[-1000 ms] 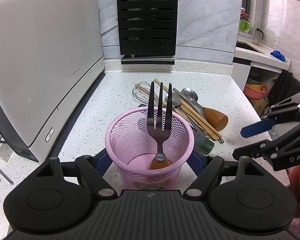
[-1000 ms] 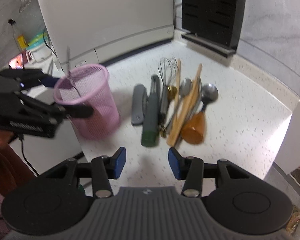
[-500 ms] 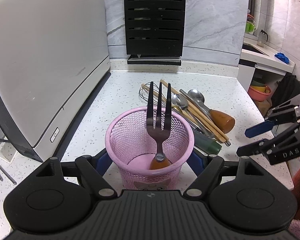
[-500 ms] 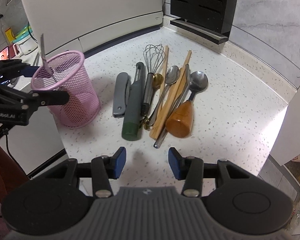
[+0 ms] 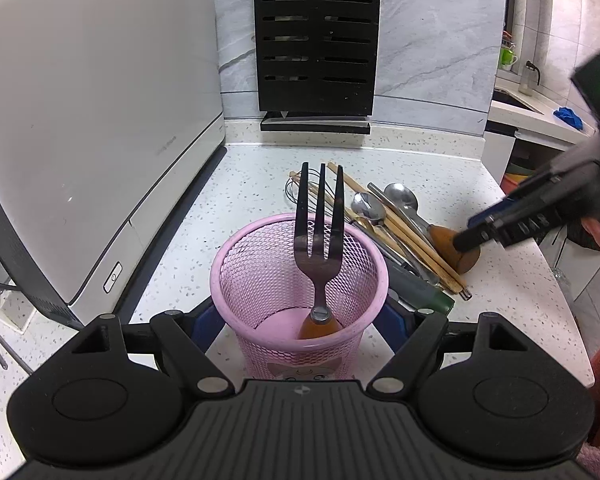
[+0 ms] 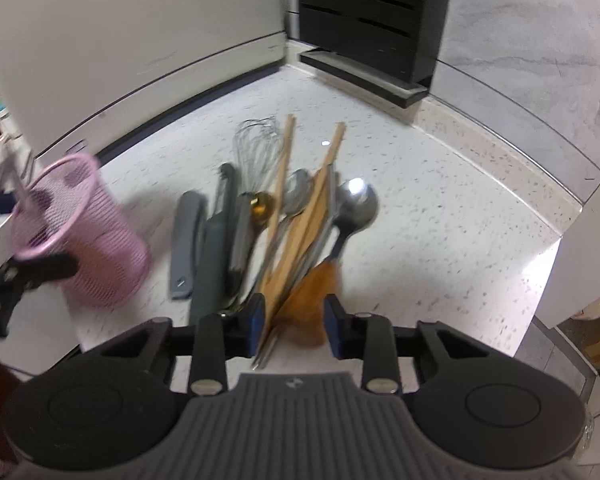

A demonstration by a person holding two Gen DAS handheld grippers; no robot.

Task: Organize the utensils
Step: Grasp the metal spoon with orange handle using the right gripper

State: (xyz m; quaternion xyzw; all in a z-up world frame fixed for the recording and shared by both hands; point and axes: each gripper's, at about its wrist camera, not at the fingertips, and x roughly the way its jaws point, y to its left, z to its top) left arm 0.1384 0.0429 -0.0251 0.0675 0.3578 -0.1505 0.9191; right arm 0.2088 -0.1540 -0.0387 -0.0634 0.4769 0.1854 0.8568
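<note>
Now down at the utensil pile, right claw [image 6: 294, 318] closing around the brown-handled spoon [image 6: 342, 224].

Compared with a second ago: no longer hovering short of the pile with wider jaws, now straddling the spoon's brown handle and the near chopsticks [image 6: 300, 228], jaws narrowing, probably not yet pressing, though blur hides contact. Means next pick begun; one fork [image 5: 319, 236] already standing in the pink mesh cup [image 5: 300, 264], rest lying on the bench [image 5: 252, 176]. Left claw [image 5: 298, 322] unmoved, clamped wide on the cup. Left view alone shows the fork's tines and the right claw from outside; right view alone shows the gap at its pads, plus whisk [image 6: 258, 144] and grey-handled tools [image 6: 186, 240].
</note>
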